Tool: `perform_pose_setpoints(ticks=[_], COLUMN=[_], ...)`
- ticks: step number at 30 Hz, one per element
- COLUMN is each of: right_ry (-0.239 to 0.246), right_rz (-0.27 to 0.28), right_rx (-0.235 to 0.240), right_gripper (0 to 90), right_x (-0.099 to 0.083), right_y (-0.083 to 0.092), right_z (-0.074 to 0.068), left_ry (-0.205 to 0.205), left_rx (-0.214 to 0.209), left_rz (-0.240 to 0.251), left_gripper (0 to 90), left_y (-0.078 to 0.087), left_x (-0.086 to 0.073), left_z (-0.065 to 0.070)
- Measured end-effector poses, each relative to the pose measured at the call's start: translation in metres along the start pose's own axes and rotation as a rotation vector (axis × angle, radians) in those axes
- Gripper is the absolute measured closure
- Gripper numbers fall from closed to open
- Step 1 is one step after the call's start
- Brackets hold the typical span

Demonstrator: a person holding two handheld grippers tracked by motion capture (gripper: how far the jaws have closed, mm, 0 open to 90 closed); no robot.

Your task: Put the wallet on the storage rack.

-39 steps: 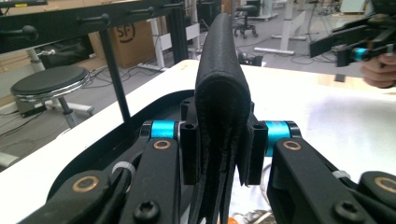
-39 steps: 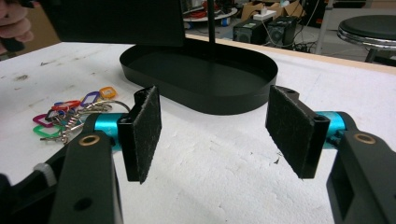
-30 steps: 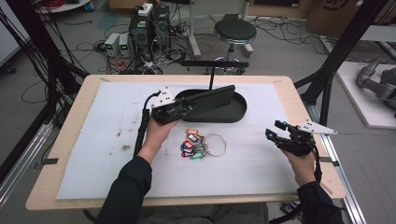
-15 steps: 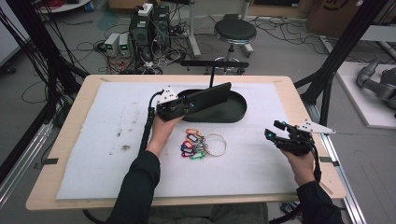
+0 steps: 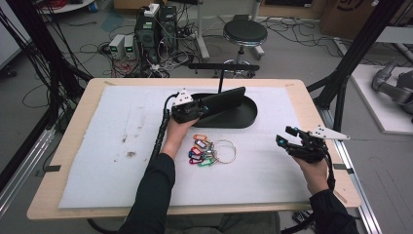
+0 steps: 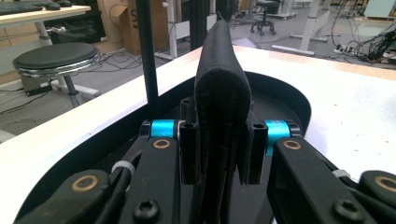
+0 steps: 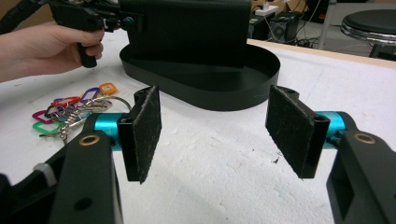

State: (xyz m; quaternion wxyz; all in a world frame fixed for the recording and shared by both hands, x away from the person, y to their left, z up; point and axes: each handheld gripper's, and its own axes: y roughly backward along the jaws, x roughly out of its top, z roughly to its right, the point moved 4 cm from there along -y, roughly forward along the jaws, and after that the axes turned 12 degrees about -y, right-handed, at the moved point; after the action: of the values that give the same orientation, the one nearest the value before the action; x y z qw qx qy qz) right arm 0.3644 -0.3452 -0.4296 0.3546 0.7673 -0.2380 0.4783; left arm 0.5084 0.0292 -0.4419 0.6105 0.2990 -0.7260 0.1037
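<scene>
1. Two grippers are in our hands at the table point(image 5: 73, 195), which is covered by a white mat point(image 5: 97, 141).
2. Our left gripper point(image 5: 197, 111) sits just above the middle of the high view, and its jaws are clamped on a flat black pouch point(image 5: 221, 101).
3. In the left gripper view, the pouch point(image 6: 223, 93) stands on edge between the two jaws, squeezed from both sides, and runs away from the camera toward the top of the frame.
4. We hold the pouch over a black oval tray point(image 5: 243, 117), which lies on the mat at upper middle of the high view. From the right gripper view, the pouch point(image 7: 187, 28) reaches down inside the tray point(image 7: 219, 93); we cannot tell whether it touches the tray floor.
5. A thin black post point(image 6: 147, 56) rises at the far rim of the tray, left of the pouch in the left gripper view.
6. Our right gripper point(image 5: 287, 139) is at the right of the high view, well apart from the tray. Its jaws stand open with nothing between them, as the right gripper view point(image 7: 212, 121) shows plainly.
7. A bunch of coloured key tags point(image 5: 199, 151) on a metal ring point(image 5: 224, 151) lies on the mat just below the tray, beside our left forearm. In the right gripper view the tags point(image 7: 65, 109) appear at middle left.
</scene>
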Motion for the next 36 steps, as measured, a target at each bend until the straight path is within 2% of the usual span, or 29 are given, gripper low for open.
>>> perform_pose_setpoints(ticks=[12, 16, 20, 24, 28, 36], right_ry=[0.003, 0.003, 0.002, 0.004, 0.003, 0.005], right_rz=[-0.005, -0.01, -0.01, -0.012, -0.012, -0.012], right_rx=[0.001, 0.003, 0.004, 0.005, 0.006, 0.006], right_gripper=[36.7, 36.6, 36.5, 36.5, 36.4, 36.4], right_x=[0.0, -0.001, -0.001, -0.001, -0.001, -0.001], right_y=[-0.001, -0.001, -0.002, -0.002, -0.003, -0.002], right_z=[0.0, 0.0, 0.0, -0.001, -0.001, -0.001], left_ry=[-0.011, -0.005, -0.017, -0.006, -0.002, 0.015], left_rx=[0.02, 0.022, 0.039, 0.047, 0.063, 0.098], left_rz=[-0.007, -0.024, -0.071, -0.09, -0.098, -0.097], left_gripper=[73.0, 71.3, 69.2, 67.9, 65.2, 54.1], left_y=[0.0, 0.001, 0.003, 0.003, 0.003, 0.005], left_x=[-0.007, -0.01, -0.013, -0.016, -0.016, -0.011], left_z=[-0.006, -0.007, -0.009, -0.011, -0.011, -0.012])
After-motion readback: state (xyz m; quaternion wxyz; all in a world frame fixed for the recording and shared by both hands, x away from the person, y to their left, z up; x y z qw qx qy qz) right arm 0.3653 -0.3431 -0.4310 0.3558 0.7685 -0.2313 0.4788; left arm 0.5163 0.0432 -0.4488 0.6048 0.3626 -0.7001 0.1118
